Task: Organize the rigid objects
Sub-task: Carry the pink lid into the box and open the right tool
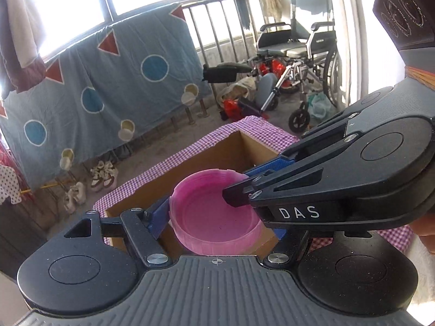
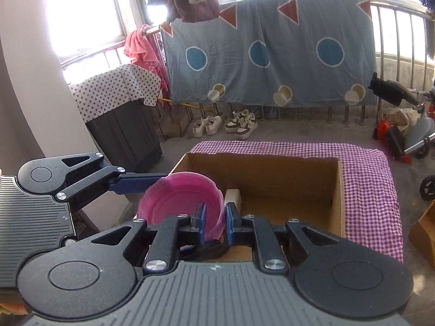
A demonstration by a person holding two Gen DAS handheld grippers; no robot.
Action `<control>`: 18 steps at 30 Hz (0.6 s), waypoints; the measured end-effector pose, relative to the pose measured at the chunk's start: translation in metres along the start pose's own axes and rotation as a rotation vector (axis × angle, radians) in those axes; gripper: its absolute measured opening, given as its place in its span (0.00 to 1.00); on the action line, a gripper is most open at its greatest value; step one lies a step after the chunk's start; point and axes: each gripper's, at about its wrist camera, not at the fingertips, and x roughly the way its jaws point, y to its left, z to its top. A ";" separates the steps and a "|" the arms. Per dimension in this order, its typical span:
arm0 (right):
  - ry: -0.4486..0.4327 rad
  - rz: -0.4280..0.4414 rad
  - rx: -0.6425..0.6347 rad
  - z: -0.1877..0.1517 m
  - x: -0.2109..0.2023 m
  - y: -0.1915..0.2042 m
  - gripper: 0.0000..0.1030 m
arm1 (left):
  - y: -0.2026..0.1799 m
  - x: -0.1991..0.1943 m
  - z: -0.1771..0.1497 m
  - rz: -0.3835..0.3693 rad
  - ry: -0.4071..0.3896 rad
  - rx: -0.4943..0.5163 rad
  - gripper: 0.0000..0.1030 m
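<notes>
One pink bowl (image 1: 214, 212): light, stiff, slick plastic, best pinched at the rim. My left tool (image 1: 209, 217) spans it; my right tool (image 2: 213, 222) clamps its wall above the box (image 2: 337, 190).

I see the lid (image 2: 179, 201) above the box's (image 2: 337, 190) left corner, between both grippers. The box sits on a cloth (image 2: 367, 179); shoes (image 2: 225, 126) lie behind.

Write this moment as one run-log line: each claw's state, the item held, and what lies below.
left claw: across pink lid | right claw: pinching lid rim | below: open cardboard box on checked cloth | lid not released
</notes>
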 end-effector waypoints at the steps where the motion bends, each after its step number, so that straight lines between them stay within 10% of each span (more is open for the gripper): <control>1: 0.024 0.007 0.006 0.007 0.010 -0.006 0.16 | 0.003 0.008 0.004 -0.003 0.019 -0.005 0.72; 18: 0.409 0.040 0.108 0.048 0.190 -0.102 0.16 | 0.054 0.165 0.014 -0.105 0.433 -0.178 0.72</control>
